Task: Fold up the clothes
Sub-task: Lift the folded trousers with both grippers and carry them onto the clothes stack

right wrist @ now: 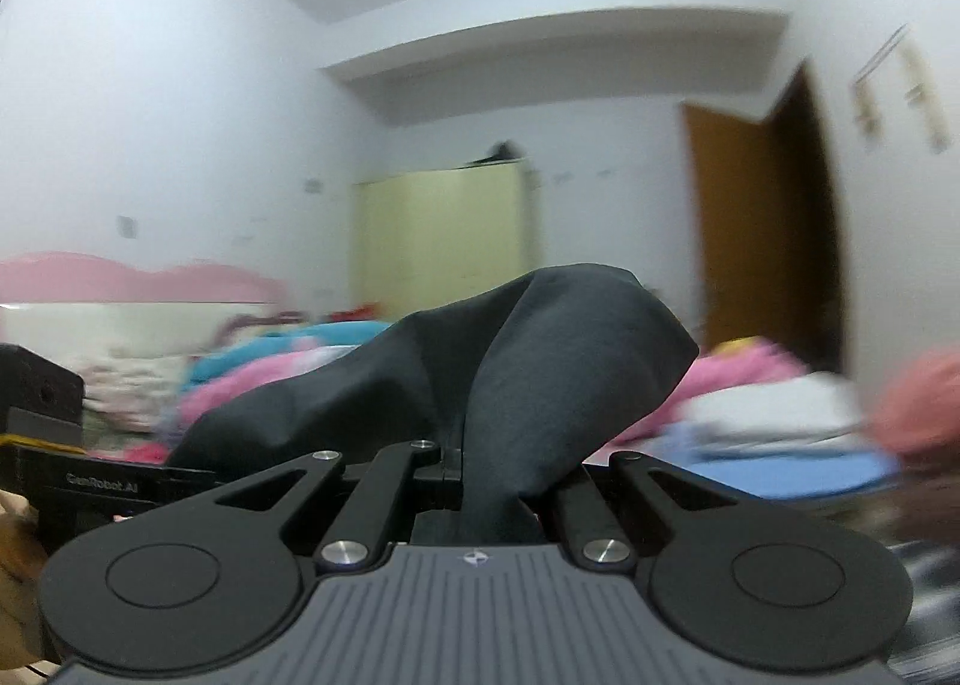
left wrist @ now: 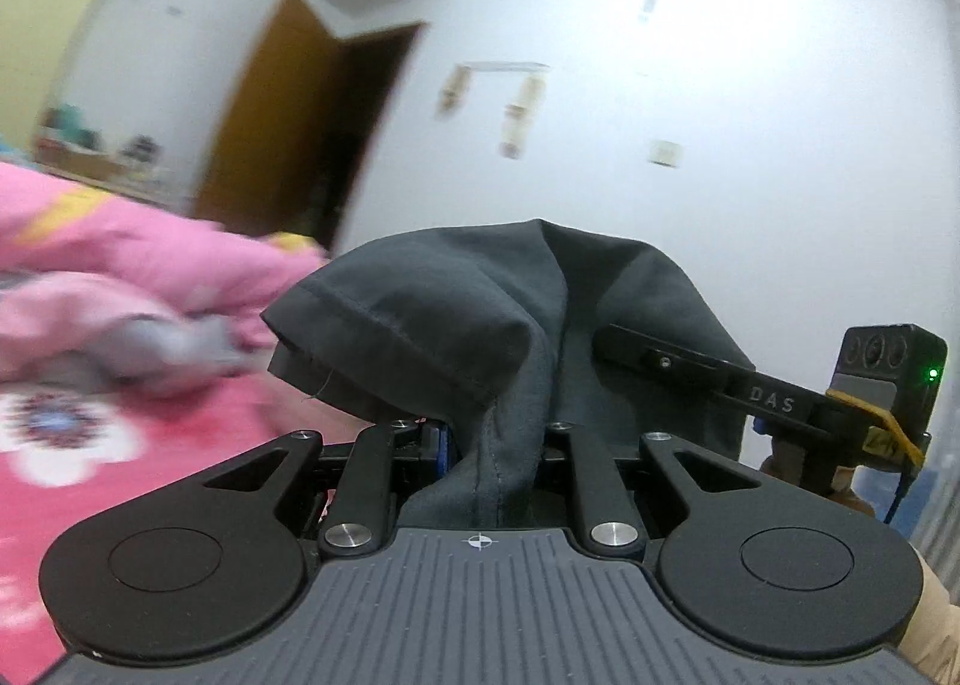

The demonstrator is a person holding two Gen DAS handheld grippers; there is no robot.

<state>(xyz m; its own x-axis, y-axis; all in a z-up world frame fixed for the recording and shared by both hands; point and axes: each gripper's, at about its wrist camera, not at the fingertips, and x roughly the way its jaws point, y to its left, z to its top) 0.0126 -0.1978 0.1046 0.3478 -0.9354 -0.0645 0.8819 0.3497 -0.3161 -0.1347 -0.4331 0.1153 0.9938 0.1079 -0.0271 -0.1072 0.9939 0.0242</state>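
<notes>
A dark grey garment (left wrist: 480, 313) bunches up over my left gripper (left wrist: 489, 445), which is shut on a fold of it; a stitched hem shows at its left edge. The cloth hides the fingertips. To the right, the other gripper's arm and camera box (left wrist: 888, 379) reach into the same cloth. In the right wrist view the same dark grey garment (right wrist: 540, 361) rises in a hump over my right gripper (right wrist: 489, 475), shut on it. The left tool's black body (right wrist: 42, 403) shows at the far left edge.
A bed with a pink flowered cover (left wrist: 90, 433) and heaped pink bedding (left wrist: 150, 265) lies left. Piled clothes in pink, blue and white (right wrist: 768, 415) lie beyond the garment. A brown door (right wrist: 744, 229), a pale yellow wardrobe (right wrist: 444, 241) and white walls stand behind.
</notes>
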